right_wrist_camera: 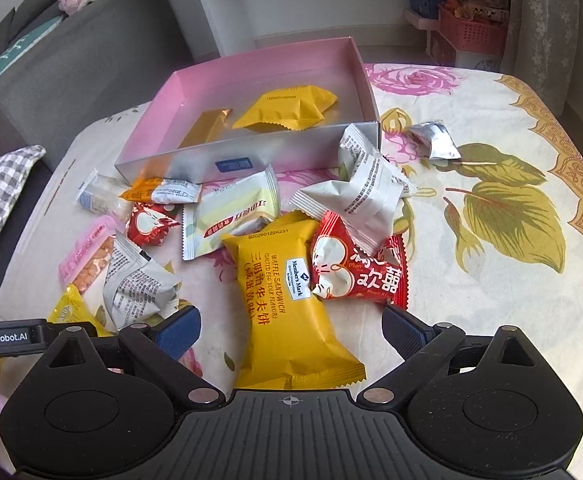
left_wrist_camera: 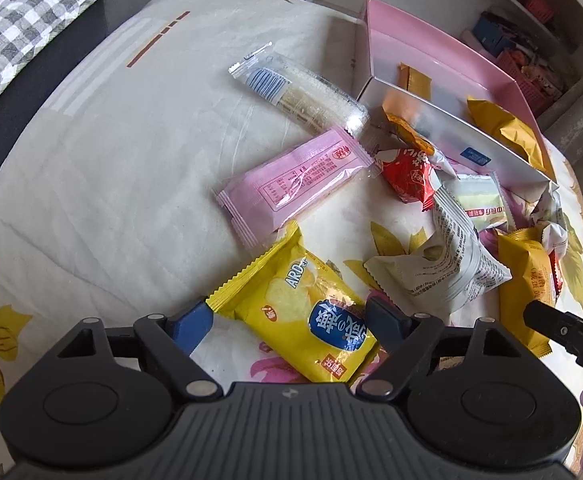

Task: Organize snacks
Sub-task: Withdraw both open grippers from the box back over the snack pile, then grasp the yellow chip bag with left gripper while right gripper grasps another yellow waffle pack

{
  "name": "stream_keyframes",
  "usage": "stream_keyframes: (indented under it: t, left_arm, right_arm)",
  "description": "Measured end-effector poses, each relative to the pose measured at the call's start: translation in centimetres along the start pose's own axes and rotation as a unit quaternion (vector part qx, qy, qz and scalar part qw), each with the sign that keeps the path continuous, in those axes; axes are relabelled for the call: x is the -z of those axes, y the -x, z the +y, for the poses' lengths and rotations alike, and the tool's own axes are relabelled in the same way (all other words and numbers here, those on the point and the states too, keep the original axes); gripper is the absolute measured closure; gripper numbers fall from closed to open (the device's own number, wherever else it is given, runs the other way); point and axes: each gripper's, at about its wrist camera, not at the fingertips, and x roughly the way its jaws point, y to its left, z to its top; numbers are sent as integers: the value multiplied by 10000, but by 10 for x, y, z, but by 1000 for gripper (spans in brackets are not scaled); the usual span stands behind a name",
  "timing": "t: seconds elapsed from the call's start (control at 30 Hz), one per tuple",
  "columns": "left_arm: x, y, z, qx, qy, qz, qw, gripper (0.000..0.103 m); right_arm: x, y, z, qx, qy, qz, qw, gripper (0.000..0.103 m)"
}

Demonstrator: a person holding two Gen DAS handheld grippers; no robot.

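Observation:
Snack packets lie scattered on a floral cloth in front of an open pink box (left_wrist_camera: pixel 431 40) (right_wrist_camera: pixel 251 76) that holds a gold bar (right_wrist_camera: pixel 205 128) and a yellow packet (right_wrist_camera: pixel 287 110). My left gripper (left_wrist_camera: pixel 289 322) stands open and low over a yellow chip packet (left_wrist_camera: pixel 311 312). Its blue pads (left_wrist_camera: pixel 193 326) sit close beside the packet's edges, and the packet lies flat and uncrushed. My right gripper (right_wrist_camera: pixel 291 332) is open astride an orange waffle sandwich packet (right_wrist_camera: pixel 287 304), with room on both sides. A red packet (right_wrist_camera: pixel 355 268) leans on that packet's right side.
Among the loose snacks are a pink packet (left_wrist_camera: pixel 295 180), a clear cracker sleeve (left_wrist_camera: pixel 299 88), white packets (right_wrist_camera: pixel 359 188) and a small silver one (right_wrist_camera: pixel 437 140). A grey sofa with a checked cushion (left_wrist_camera: pixel 23 20) is to the left, and shelves with pink baskets (right_wrist_camera: pixel 471 32) stand behind.

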Motion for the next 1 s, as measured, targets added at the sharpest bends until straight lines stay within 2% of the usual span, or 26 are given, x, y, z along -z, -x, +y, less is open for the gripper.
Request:
stream_keyframes:
  t: [0.17, 0.3, 0.4, 0.43, 0.63, 0.73, 0.9, 1.0]
  left_arm:
    - [-2, -1, 1, 8, 220, -16, 9998, 13]
    - [0, -5, -7, -265, 20, -228, 9994, 11]
    - [4, -8, -20, -494, -393, -369, 9973, 16]
    - [6, -8, -23, -491, -534, -400, 9966, 20]
    - [14, -6, -36, -151, -1351, -448, 9897, 26]
    - [17, -5, -36, -71, -1465, -461, 9881, 26]
    - [14, -6, -37, -3, -1296, -305, 9911, 26]
    - [16, -4, -40, 2, -1324, -340, 9906, 33]
  right_arm:
    - [2, -5, 3, -4, 43, 101, 9999, 4]
    - [2, -8, 7, 13, 150, 127, 9998, 4]
    - [2, -10, 10, 28, 198, 145, 9997, 4]
    - [2, -11, 10, 32, 200, 147, 9997, 4]
    - [3, -12, 7, 45, 194, 163, 9997, 4]
    - [4, -13, 6, 66, 178, 188, 9996, 4]
    - [5, -14, 5, 56, 180, 206, 9996, 4]
    - [5, -14, 6, 86, 184, 199, 9996, 5]
